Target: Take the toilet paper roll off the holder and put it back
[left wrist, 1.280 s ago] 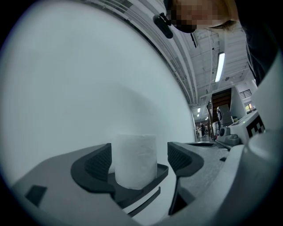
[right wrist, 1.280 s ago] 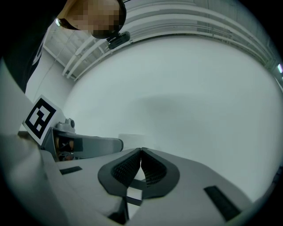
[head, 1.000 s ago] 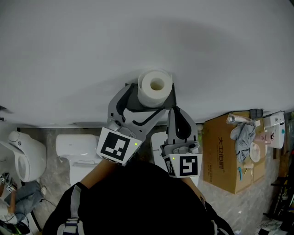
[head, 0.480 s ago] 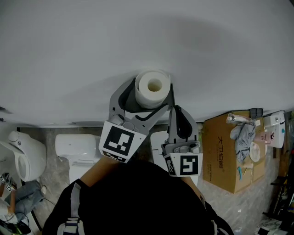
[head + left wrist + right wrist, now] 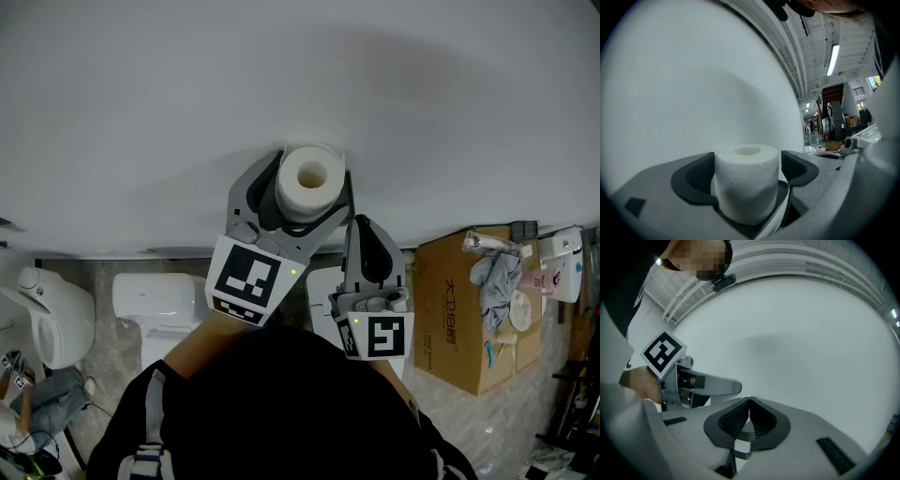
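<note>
A white toilet paper roll (image 5: 309,178) sits against the white wall (image 5: 281,84), its hollow core facing up. Its holder is mostly hidden beneath it. My left gripper (image 5: 302,192) is open, one jaw on each side of the roll. In the left gripper view the roll (image 5: 746,180) fills nearly the whole gap. The left pad lies against it and a thin gap remains at the right pad. My right gripper (image 5: 363,228) is shut and empty, just right of and below the roll. Its pads (image 5: 740,416) meet with nothing between them.
On the floor at right, a cardboard box (image 5: 478,309) holds cloth and small items. Two white toilets (image 5: 159,305) (image 5: 47,319) stand on the floor at left. The left gripper (image 5: 705,385) shows beside the right one in the right gripper view.
My left gripper has moved forward toward the wall, so its jaws now reach along both sides of the roll. The right gripper has stayed in place.
</note>
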Tool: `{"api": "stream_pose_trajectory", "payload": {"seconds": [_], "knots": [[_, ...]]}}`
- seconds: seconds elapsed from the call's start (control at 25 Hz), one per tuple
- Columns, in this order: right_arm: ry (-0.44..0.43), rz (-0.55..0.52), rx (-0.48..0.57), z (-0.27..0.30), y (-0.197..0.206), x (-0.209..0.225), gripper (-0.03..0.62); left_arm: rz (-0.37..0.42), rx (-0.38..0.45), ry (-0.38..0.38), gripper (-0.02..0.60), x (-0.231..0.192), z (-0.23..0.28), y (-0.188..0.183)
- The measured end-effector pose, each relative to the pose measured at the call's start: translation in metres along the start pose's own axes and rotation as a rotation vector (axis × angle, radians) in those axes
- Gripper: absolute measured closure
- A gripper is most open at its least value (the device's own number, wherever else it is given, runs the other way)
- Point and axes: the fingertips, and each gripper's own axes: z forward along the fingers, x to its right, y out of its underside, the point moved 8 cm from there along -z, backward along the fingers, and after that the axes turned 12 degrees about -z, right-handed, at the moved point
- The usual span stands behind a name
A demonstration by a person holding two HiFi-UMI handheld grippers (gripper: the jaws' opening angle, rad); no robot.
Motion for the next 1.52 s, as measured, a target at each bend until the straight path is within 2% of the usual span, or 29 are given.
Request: {"api": "stream_pose_trajectory", "payload": {"seconds": [0.24, 0.44, 0.52, 0.64, 1.16, 1.32, 1.52], "knots": [[-0.001, 0.003, 0.000, 0.000, 0.001, 0.001, 0.571, 0.000, -0.021, -0.003, 0.146, 0.001, 0.004, 0.001], [0.000, 0.016, -0.010, -0.001, 0.003, 0.002, 0.571, -0.005, -0.018, -0.035, 0.149, 0.000, 0.008, 0.001], [0.000, 0.015, -0.013, -0.001, 0.003, 0.003, 0.571, -0.008, -0.013, -0.042, 0.184, -0.001, 0.007, 0.000], [-0.004, 0.009, -0.015, -0.002, 0.003, 0.003, 0.571, -0.008, -0.007, -0.052, 0.188, -0.002, 0.007, 0.000], [-0.022, 0.009, 0.007, -0.006, -0.004, -0.003, 0.571, 0.024, 0.096, -0.085, 0.192, 0.002, -0.016, -0.026], [-0.033, 0.012, 0.024, -0.006, -0.007, -0.010, 0.571, -0.029, 0.086, -0.127, 0.192, -0.001, -0.032, -0.028], [-0.067, 0.020, 0.045, -0.001, -0.013, -0.020, 0.571, -0.033, 0.088, -0.178, 0.192, -0.010, -0.050, -0.031]]}}
